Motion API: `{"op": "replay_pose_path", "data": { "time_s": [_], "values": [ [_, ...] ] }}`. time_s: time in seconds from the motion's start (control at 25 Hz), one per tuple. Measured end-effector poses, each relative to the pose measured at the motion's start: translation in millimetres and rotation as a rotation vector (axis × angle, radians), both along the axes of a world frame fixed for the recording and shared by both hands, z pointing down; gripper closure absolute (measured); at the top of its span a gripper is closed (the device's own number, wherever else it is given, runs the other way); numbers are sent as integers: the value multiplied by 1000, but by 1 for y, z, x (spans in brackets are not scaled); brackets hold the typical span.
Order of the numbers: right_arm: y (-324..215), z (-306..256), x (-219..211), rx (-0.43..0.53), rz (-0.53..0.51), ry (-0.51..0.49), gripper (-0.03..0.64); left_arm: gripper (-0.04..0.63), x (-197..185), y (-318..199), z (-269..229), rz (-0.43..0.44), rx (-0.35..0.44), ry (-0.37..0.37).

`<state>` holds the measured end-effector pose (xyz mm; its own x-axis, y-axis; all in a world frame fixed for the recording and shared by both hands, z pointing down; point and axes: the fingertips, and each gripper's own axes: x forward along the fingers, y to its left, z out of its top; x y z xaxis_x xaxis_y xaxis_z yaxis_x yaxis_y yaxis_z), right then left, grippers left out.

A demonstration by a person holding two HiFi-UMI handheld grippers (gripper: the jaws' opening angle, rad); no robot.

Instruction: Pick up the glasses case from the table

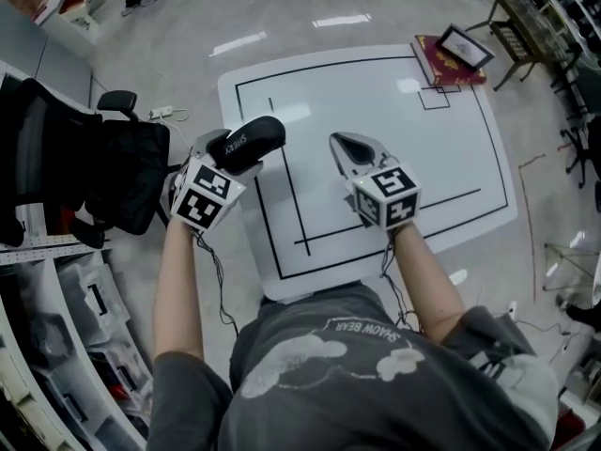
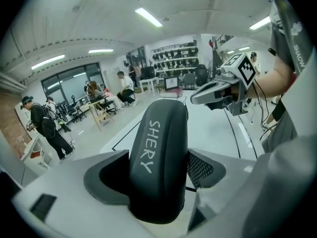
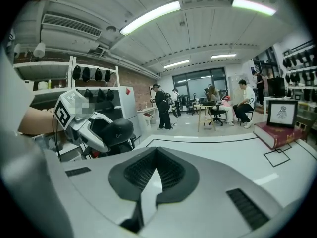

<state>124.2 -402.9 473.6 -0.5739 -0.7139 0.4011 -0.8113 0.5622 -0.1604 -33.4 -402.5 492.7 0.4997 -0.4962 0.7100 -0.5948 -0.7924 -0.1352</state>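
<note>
The black glasses case (image 1: pixel 249 142), lettered "SHERY", is off the white table (image 1: pixel 376 92) and held over its left edge. My left gripper (image 1: pixel 235 153) is shut on it. In the left gripper view the case (image 2: pixel 158 157) fills the space between the two jaws, pointing away from the camera. My right gripper (image 1: pixel 346 144) hovers over the table's near middle with its jaws together and nothing in them. The right gripper view shows the right gripper (image 3: pixel 156 152) closed to a point, with the case (image 3: pixel 110 131) in the left gripper (image 3: pixel 86 128) off to the left.
A red book (image 1: pixel 451 64) with a framed picture (image 1: pixel 467 47) on it lies at the table's far right corner. A black chair (image 1: pixel 103 167) stands left of the table, with shelving along the left. Several people are farther back in the room.
</note>
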Motion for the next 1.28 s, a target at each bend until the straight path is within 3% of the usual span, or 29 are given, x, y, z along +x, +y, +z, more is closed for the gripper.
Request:
{"op": "replay_pose_path", "data": {
  "time_s": [0.4,0.68,1.28],
  "values": [
    [75,-34,-32,80,95,-5,617,245,-47,78,-40,-43,65,192],
    [141,-40,-58,104,168,27,617,245,-80,139,-45,-32,58,306],
    [300,-40,-115,103,245,77,617,245,-132,295,-39,2,18,421]
  ]
}}
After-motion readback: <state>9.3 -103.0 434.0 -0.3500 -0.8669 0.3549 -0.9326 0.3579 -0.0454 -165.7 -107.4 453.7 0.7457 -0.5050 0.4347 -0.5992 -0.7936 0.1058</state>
